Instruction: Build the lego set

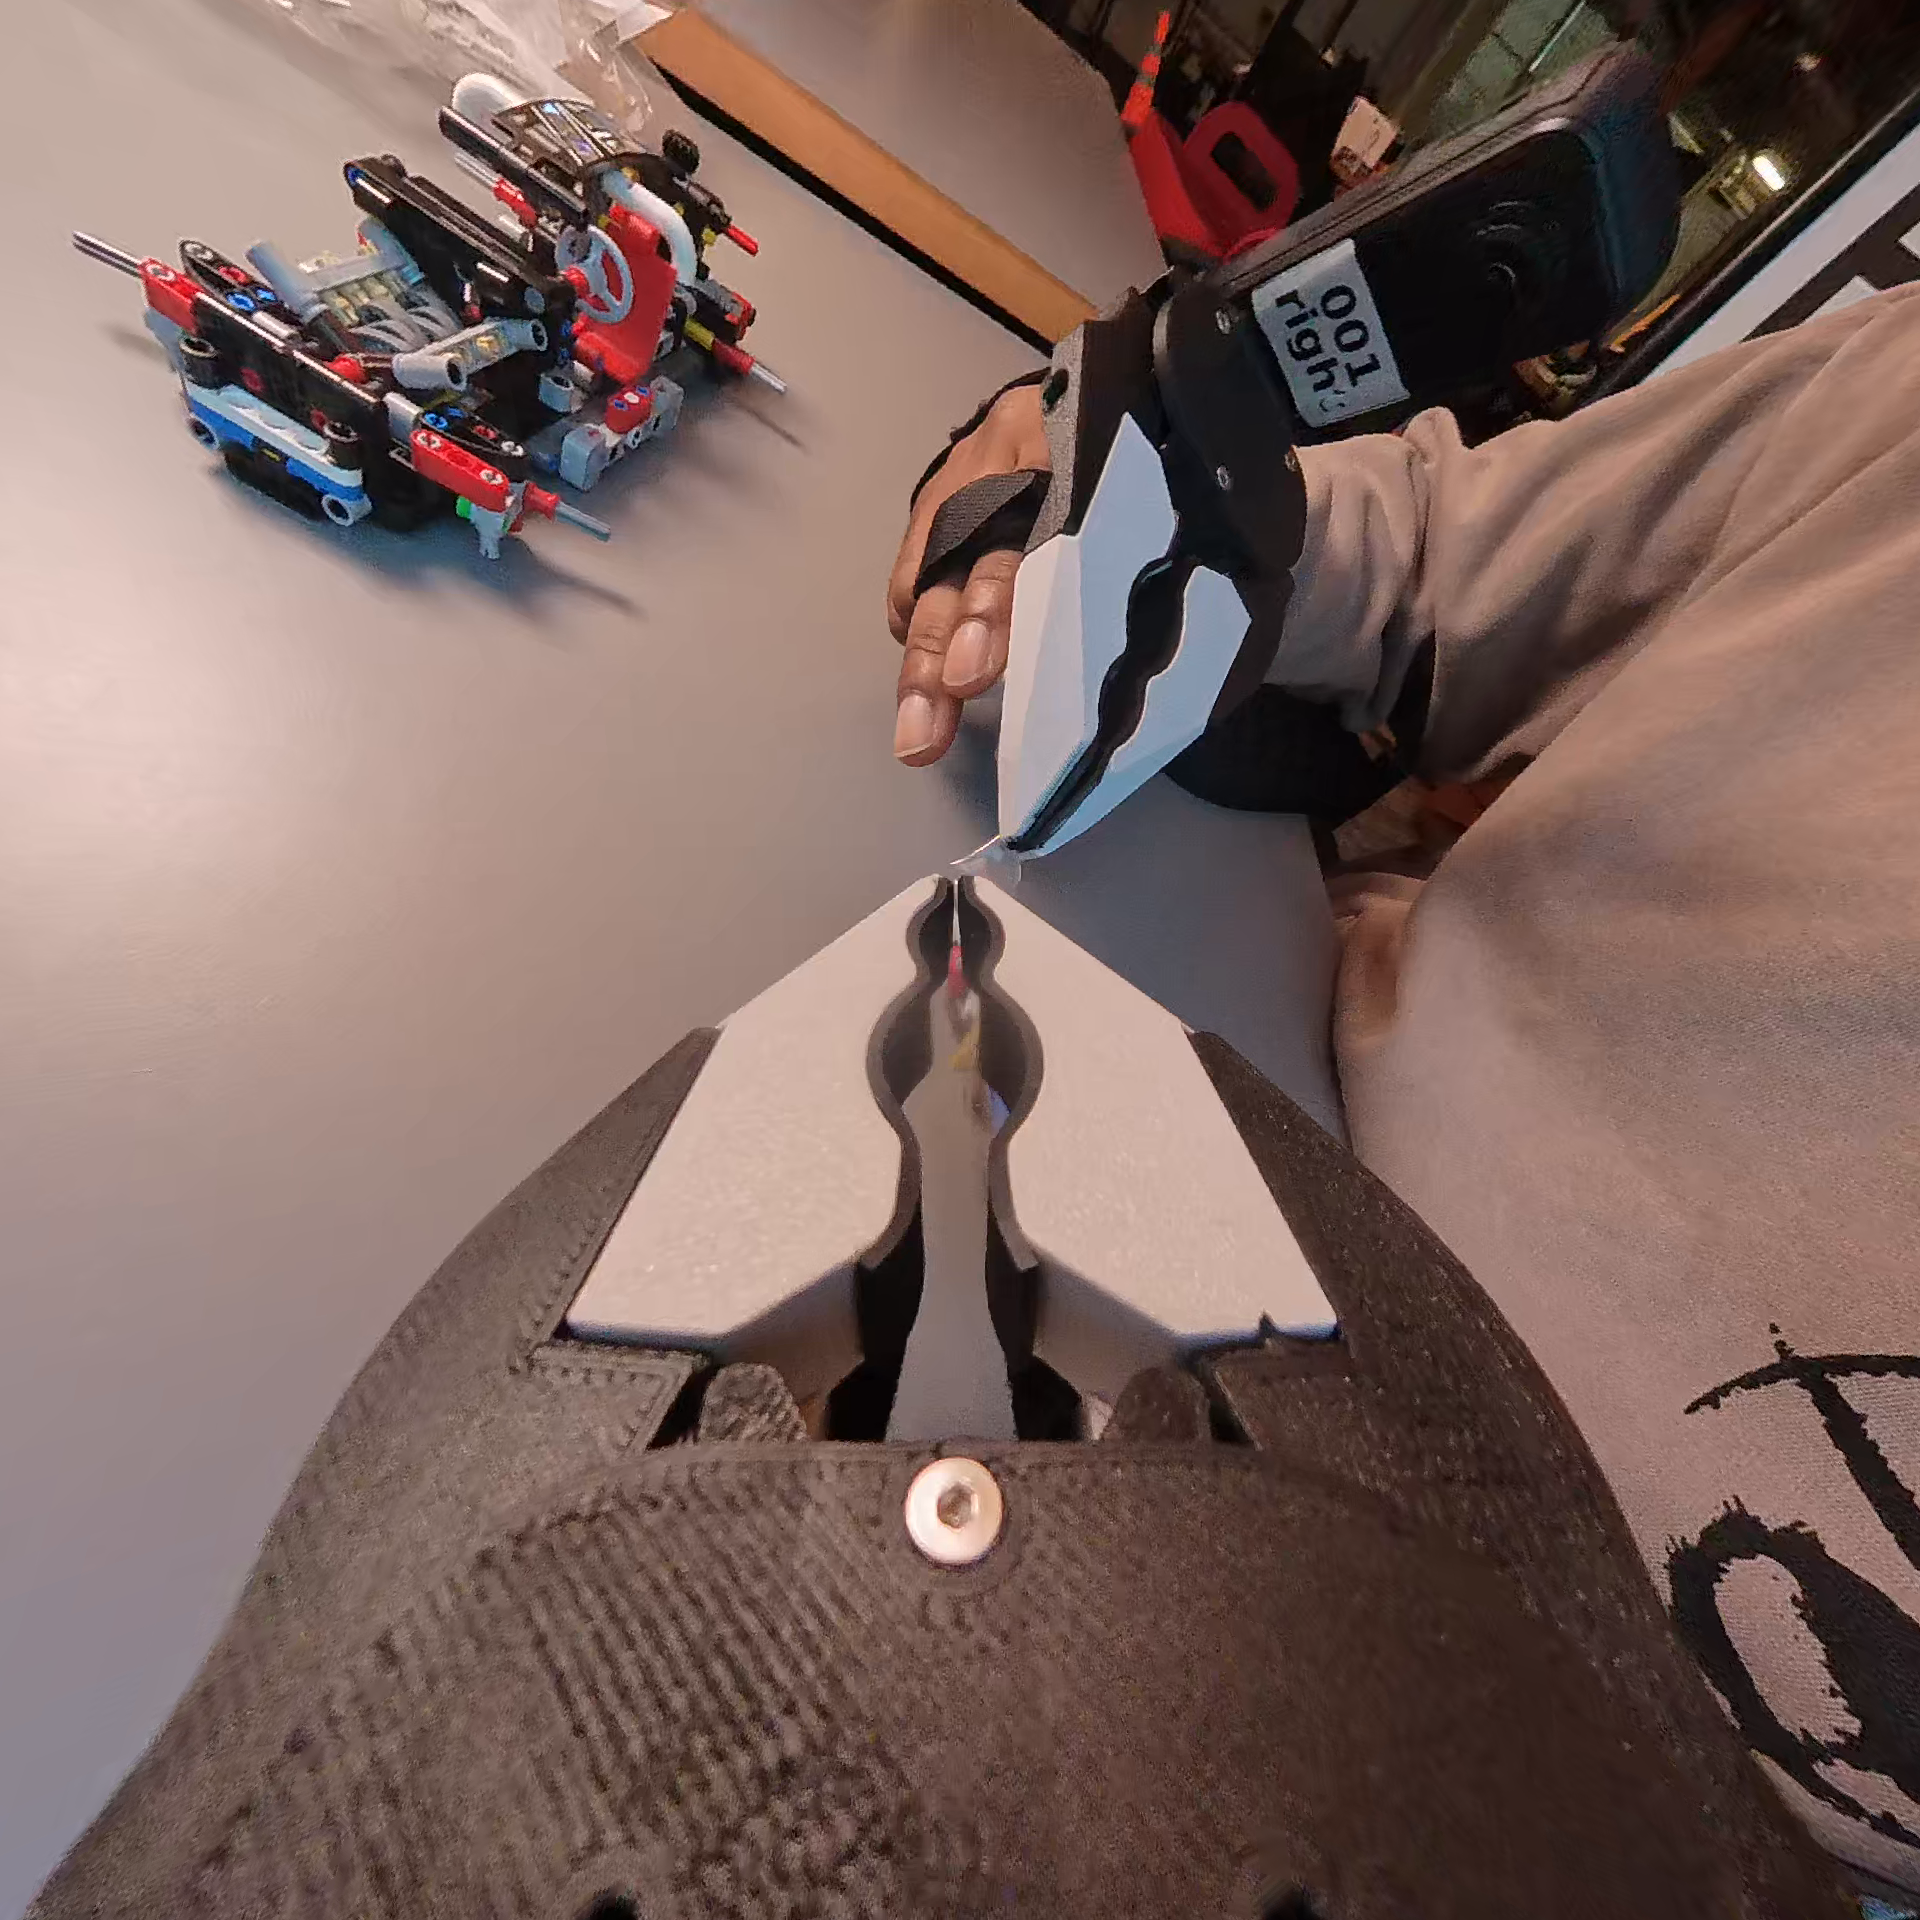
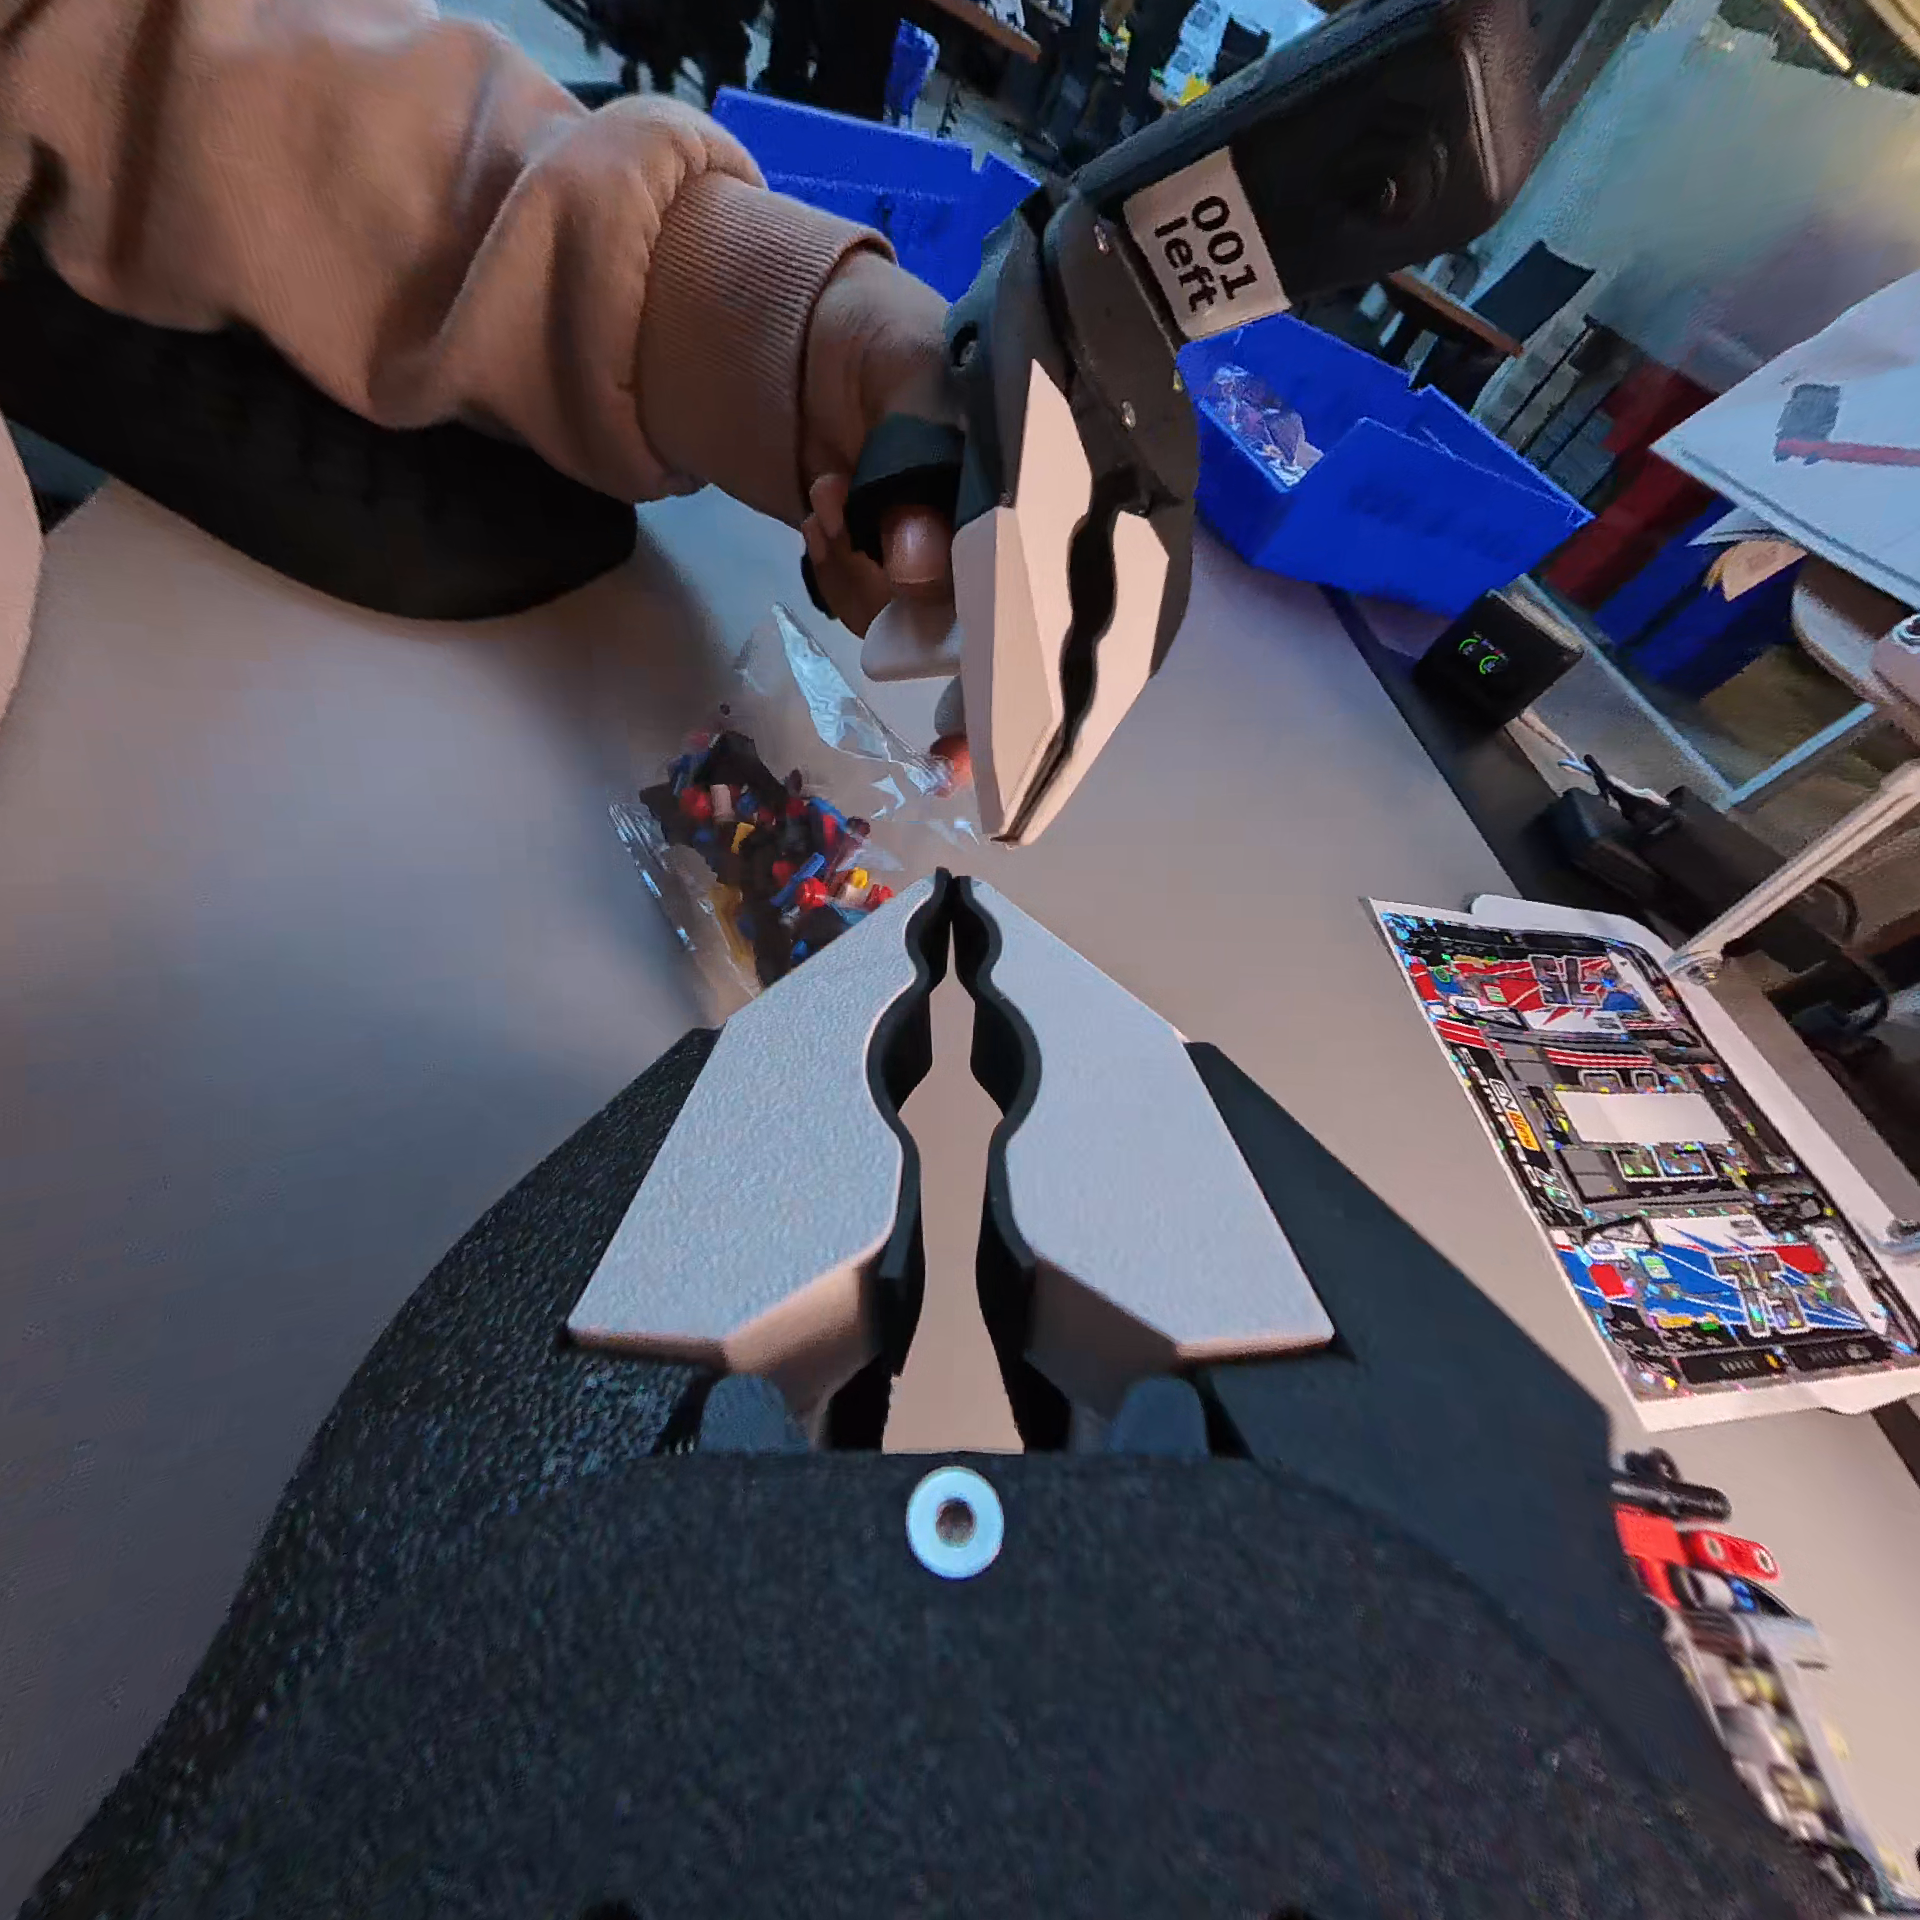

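A clear plastic bag of small coloured Lego pieces (image 2: 769, 852) lies on the grey table (image 2: 260, 935), just left of both grippers. My left gripper (image 1: 956, 883) is shut, with the bag's pieces (image 1: 961, 997) showing through the gap between its fingers. It comes down from above in the right wrist view (image 2: 1013, 831) with its tips at the bag's plastic edge. My right gripper (image 2: 953, 883) is shut and its tips meet the left's. In the left wrist view it (image 1: 1013, 844) pinches a sliver of clear plastic (image 1: 977, 854). The partly built Lego vehicle (image 1: 447, 343) stands far left.
A colourful sticker sheet (image 2: 1662, 1143) lies to the right, with part of the Lego vehicle (image 2: 1704, 1579) below it. Blue bins (image 2: 1382, 488) and a small black device (image 2: 1496, 655) stand at the table's far edge. A brown board (image 1: 862, 177) and empty clear bags (image 1: 468, 31) lie beyond the model. Less than 4 cm separates the two grippers' tips. The partly built Lego vehicle (image 1: 447, 343) is about equally far from each gripper, around 20 centimetres.
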A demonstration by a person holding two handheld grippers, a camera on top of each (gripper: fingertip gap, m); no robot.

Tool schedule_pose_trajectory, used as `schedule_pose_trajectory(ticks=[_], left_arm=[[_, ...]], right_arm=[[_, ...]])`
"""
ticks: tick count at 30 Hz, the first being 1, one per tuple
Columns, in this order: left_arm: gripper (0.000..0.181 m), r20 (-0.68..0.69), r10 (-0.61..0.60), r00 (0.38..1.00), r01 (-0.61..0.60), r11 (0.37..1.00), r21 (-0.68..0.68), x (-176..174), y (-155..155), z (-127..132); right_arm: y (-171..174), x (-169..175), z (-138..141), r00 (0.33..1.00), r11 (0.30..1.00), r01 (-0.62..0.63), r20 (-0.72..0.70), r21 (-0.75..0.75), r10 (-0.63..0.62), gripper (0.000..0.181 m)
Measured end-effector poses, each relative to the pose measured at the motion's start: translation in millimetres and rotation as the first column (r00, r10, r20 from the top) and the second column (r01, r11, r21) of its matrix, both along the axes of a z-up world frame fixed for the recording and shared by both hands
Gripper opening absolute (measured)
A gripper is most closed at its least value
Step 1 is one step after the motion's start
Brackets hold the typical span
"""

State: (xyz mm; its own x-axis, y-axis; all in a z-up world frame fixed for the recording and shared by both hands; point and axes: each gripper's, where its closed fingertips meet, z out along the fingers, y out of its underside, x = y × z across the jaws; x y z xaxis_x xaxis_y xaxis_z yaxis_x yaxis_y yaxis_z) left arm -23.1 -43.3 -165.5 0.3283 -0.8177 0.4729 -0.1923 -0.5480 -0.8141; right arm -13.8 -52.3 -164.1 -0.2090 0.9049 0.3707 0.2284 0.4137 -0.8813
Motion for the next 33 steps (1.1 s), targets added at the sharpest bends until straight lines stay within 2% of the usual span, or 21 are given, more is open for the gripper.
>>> schedule_pose_trajectory(ticks=[1,4,7,9,11,14,17,19,21,24,26,33], left_arm=[[0.003,0.008,-0.007,1.0,0.007,1.0,0.008,2,-1,2],[0.031,0.024,-0.055,0.998,0.055,0.998,-0.006,8,-11,3],[0.047,-0.032,-0.128,0.991,0.128,0.991,-0.028,16,-25,-7],[0.037,-0.102,-0.133,0.986,0.132,0.991,-0.014,19,-27,-18],[0.026,-0.103,-0.127,0.986,0.128,0.992,0.0,24,-25,-19],[0.031,-0.013,-0.127,0.992,0.127,0.986,0.112,34,-23,1],[0.033,0.077,-0.114,0.99,0.09,0.961,0.26,41,-21,27],[0.034,0.077,-0.093,0.993,0.067,0.954,0.294,42,-18,27],[0.035,0.067,-0.088,0.994,0.067,0.961,0.269,42,-18,17],[0.032,0.064,-0.112,0.992,0.094,0.969,0.228,42,-22,8],[0.026,0.024,-0.115,0.993,0.107,0.97,0.219,37,-21,0],[0.021,0.026,-0.091,0.996,0.084,0.979,0.183,22,-14,2]], right_arm=[[0,0,2,1.0,1.0,0.003,-0.001,-0.008,-0.003,0.0],[-2,-1,4,1.0,0.999,0.0,0.007,-0.039,0.0,0.0],[-3,-2,7,1.0,0.999,0.001,0.019,-0.051,0.0,0.0],[-4,-2,13,1.0,0.998,-0.006,0.012,-0.059,0.006,0.0],[-6,-3,23,1.0,0.997,-0.02,0.006,-0.075,0.02,0.0],[-8,-5,49,1.0,0.998,-0.03,-0.008,-0.059,0.029,0.0],[-4,-10,73,0.999,1.0,0.009,0.035,-0.01,-0.008,0.0],[-2,-15,65,0.989,0.999,0.035,0.146,-0.028,-0.031,0.0],[0,-20,68,0.989,0.998,0.036,0.145,-0.057,-0.028,0.0],[3,-23,51,0.967,0.995,0.055,0.254,-0.08,-0.033,0.0],[3,-23,48,0.966,0.995,0.048,0.258,-0.087,-0.024,0.0],[7,-17,37,0.961,0.988,0.065,0.275,-0.143,-0.023,0.0]])
